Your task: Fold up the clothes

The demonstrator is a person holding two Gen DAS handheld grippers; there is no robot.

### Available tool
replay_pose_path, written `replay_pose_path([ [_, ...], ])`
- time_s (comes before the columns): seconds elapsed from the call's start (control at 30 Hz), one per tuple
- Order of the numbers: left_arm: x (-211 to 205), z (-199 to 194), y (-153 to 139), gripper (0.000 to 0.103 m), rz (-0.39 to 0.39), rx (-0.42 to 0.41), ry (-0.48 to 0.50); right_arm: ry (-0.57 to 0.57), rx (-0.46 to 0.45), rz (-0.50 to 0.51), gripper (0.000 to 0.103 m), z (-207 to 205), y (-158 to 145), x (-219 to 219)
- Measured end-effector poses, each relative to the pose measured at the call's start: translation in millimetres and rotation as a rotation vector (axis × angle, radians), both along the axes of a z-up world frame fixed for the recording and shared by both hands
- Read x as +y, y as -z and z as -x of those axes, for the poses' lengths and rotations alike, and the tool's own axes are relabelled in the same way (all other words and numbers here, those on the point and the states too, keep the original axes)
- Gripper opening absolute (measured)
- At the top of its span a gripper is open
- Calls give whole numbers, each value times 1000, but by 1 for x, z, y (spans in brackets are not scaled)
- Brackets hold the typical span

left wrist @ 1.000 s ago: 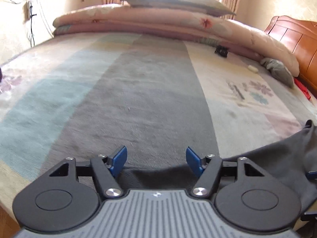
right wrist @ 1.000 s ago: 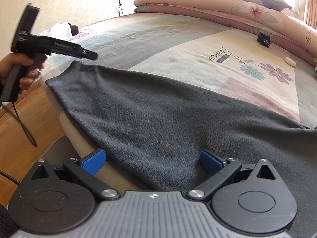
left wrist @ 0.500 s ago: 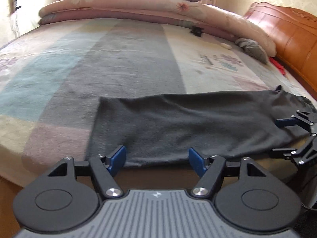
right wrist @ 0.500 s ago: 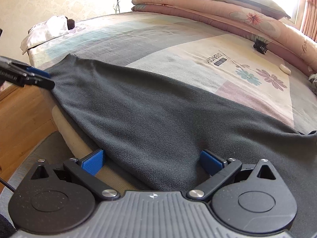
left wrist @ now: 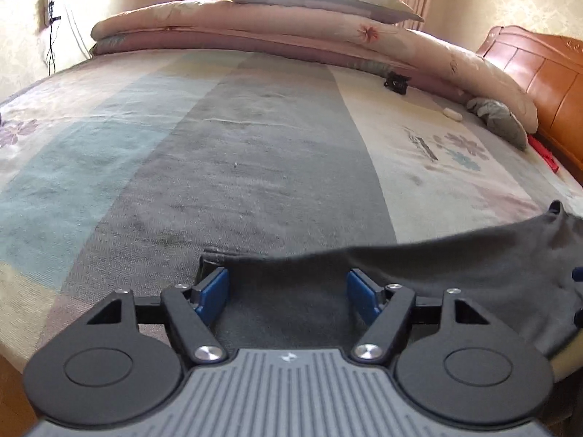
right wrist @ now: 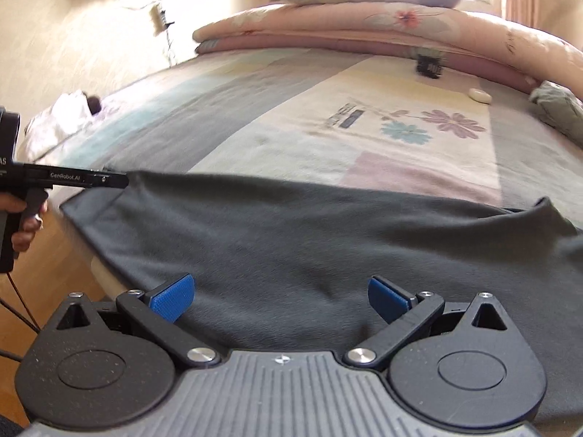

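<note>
A dark grey garment [right wrist: 309, 240] lies spread across the near edge of the bed, its near part hanging over the side. In the left wrist view its left corner [left wrist: 291, 291] lies between the blue pads of my left gripper [left wrist: 288, 291], which is open around the cloth. My right gripper [right wrist: 280, 295] is open, its blue pads apart over the garment's near edge. The left gripper also shows in the right wrist view [right wrist: 120, 181], its tip at the garment's far left corner.
The bed has a patchwork sheet [left wrist: 255, 153]. Folded quilts and a pillow [left wrist: 309, 3] lie at the far side. A black hair clip [left wrist: 397, 83], a small white object [left wrist: 452, 113] and a grey cloth bundle [left wrist: 499, 118] lie near the wooden headboard [left wrist: 546, 83]. A wooden floor [right wrist: 54, 266] lies left of the bed.
The left gripper has moved forward and down, so the garment's left corner now lies between its pads. The right gripper has moved forward over the garment and stays open.
</note>
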State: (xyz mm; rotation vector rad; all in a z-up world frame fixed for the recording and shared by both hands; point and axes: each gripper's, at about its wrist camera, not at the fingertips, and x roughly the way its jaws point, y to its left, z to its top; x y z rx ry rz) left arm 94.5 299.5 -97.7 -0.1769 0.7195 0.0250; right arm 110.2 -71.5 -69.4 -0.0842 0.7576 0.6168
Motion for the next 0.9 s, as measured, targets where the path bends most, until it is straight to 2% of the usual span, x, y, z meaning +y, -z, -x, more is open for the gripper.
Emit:
replay_pose_path([
  [0.1, -8, 3, -14, 71, -37, -32, -3, 48, -12, -17, 103, -12, -4, -11],
  [0.2, -25, 15, -23, 72, -46, -54, 77, 75, -44, 31, 103, -32, -8, -11],
  [0.33, -37, 16, -11, 75, -68, -9, 111, 108, -41, 101, 103, -67, -4, -2],
  [0.4, -43, 17, -4, 75, -79, 15, 126, 136, -6, 144, 103, -86, 7, 6],
  [0.43, -41, 15, 2, 75, -90, 49, 100, 155, 22, 152, 103, -93, 14, 9],
  [0.47, -39, 16, 4, 76, -98, 35, 96, 173, 48, 160, 103, -100, 21, 12],
  [0.53, -35, 18, 4, 76, -90, 38, 96, 188, -10, 186, 103, -103, 25, 20],
  [0.63, -31, 17, 3, 76, -98, 54, 81, 212, -16, 198, 103, -114, 26, 29],
  [0.73, -31, 18, 3, 77, -104, 63, 76, 237, -1, 208, 103, -109, 24, 31],
  [0.9, -30, 17, 3, 78, -105, 64, 73, 186, -8, 212, 103, -53, 22, 23],
])
